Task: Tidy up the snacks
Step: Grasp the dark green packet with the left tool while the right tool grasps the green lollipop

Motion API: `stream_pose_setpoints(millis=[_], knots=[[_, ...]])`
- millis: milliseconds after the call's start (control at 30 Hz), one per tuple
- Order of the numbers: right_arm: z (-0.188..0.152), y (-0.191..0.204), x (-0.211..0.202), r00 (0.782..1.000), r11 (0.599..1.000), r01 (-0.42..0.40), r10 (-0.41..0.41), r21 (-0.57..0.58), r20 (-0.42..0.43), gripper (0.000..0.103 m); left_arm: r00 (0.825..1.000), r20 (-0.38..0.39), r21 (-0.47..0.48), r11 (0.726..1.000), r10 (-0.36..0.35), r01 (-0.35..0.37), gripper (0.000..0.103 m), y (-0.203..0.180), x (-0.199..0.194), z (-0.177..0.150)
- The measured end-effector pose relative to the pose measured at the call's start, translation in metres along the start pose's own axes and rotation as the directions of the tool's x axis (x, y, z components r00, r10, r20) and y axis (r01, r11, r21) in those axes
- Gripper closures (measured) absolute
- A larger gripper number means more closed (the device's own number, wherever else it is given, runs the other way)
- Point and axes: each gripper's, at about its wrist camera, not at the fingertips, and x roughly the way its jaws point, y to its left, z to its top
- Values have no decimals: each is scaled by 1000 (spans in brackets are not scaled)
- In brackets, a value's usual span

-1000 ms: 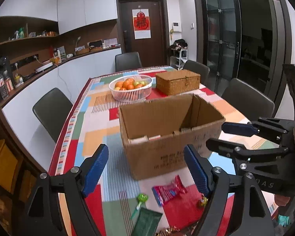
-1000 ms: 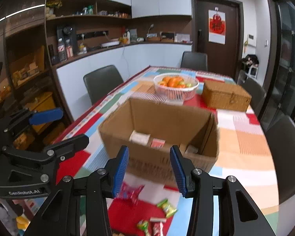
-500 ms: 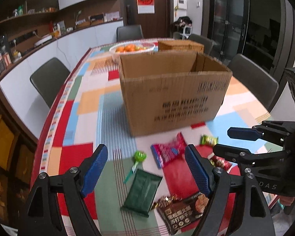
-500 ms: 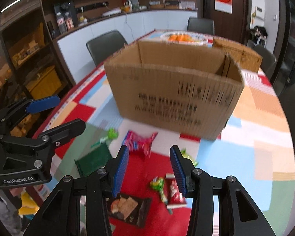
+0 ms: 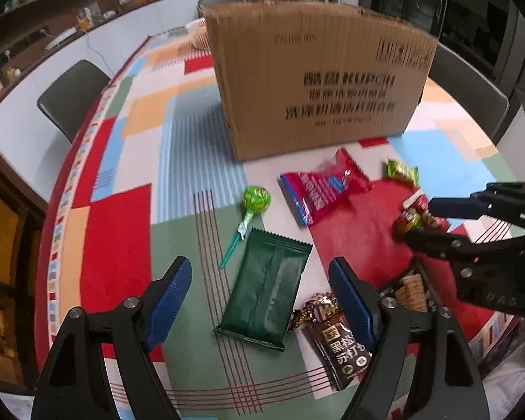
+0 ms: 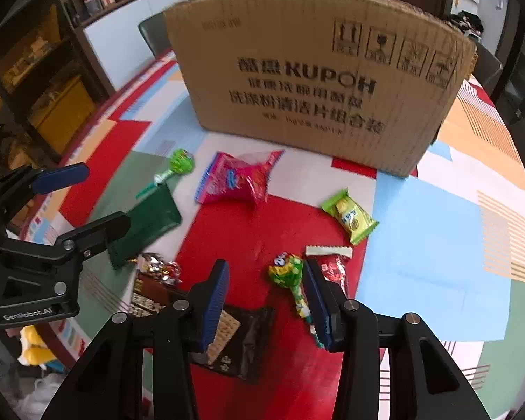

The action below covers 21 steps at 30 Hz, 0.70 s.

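A cardboard box (image 5: 315,73) stands on the table, also in the right wrist view (image 6: 315,70). Snacks lie in front of it: a dark green packet (image 5: 267,297), a green lollipop (image 5: 256,200), a pink bag (image 5: 320,189), a gold-wrapped candy (image 5: 318,309) and a dark biscuit pack (image 5: 343,353). My left gripper (image 5: 260,301) is open, low over the green packet. My right gripper (image 6: 264,297) is open above the red cloth patch, with a green-headed candy stick (image 6: 290,280) by its right finger, a red sachet (image 6: 334,266) and a yellow-green packet (image 6: 350,215) beyond.
The table has a colourful patchwork cloth (image 5: 122,217). Dark chairs (image 5: 71,96) stand along its sides. Shelving and a yellow bin (image 6: 61,112) stand left of the table. The table's near edge is just below both grippers.
Both grippers have dropped from above the box opening down to the snacks in front of it. Both stayed open. The box now fills the upper view.
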Motion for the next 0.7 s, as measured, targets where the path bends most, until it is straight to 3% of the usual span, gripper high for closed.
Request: stream_pose_setpoints(millis=[367, 533, 700], knots=[[-3, -1, 24, 998, 1000, 17, -17, -3, -63, 59, 995, -93, -16, 999, -30, 29, 23, 8, 38, -5], [0, 5, 34, 997, 1000, 21, -22, -17, -68, 67, 993, -106, -36, 998, -47, 44, 29, 9, 47, -6], [0, 6, 40, 997, 1000, 8, -9, -11, -76, 67, 994, -97, -47, 998, -52, 47, 34, 9, 52, -5]])
